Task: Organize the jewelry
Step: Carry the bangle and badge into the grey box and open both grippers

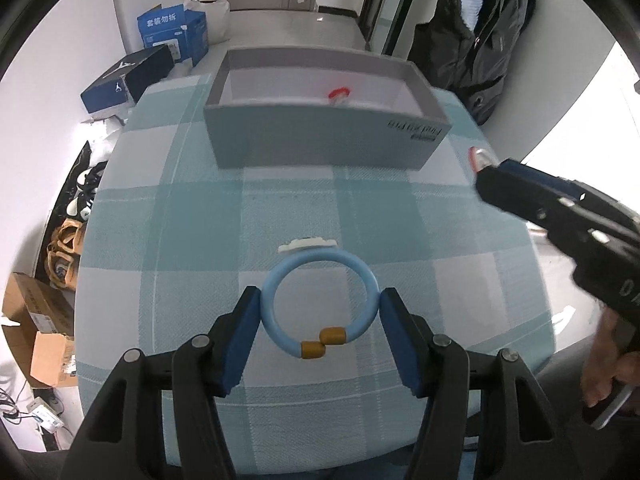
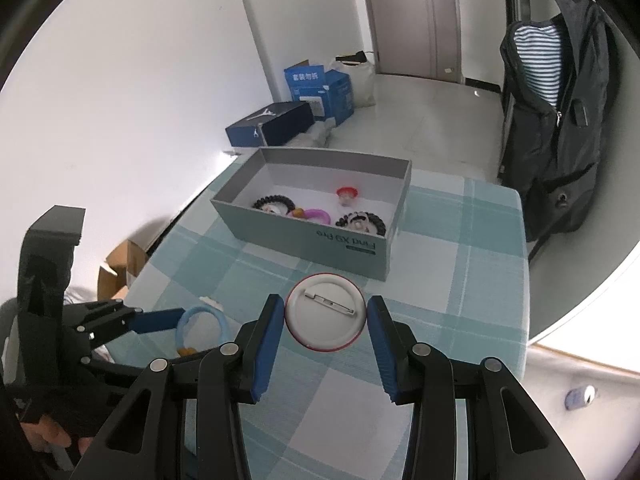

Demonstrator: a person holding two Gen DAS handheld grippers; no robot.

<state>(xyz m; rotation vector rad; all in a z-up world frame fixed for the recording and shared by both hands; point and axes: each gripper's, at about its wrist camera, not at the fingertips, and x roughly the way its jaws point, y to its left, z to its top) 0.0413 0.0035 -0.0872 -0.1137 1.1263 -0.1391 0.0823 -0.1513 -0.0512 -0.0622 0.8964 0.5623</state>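
A light-blue bracelet with two gold beads sits between the blue pads of my left gripper, which is shut on it just above the checked cloth. A small white piece lies on the cloth behind it. The right wrist view shows that bracelet in the left gripper at lower left. My right gripper is shut on a round white pin badge with a red rim, its pin side towards the camera. The right gripper reaches in from the right, near the grey box.
The open grey box holds two black bead bracelets, a pink ring and a red-and-white piece. The teal checked table drops off at left and right. A black backpack and blue boxes stand beyond.
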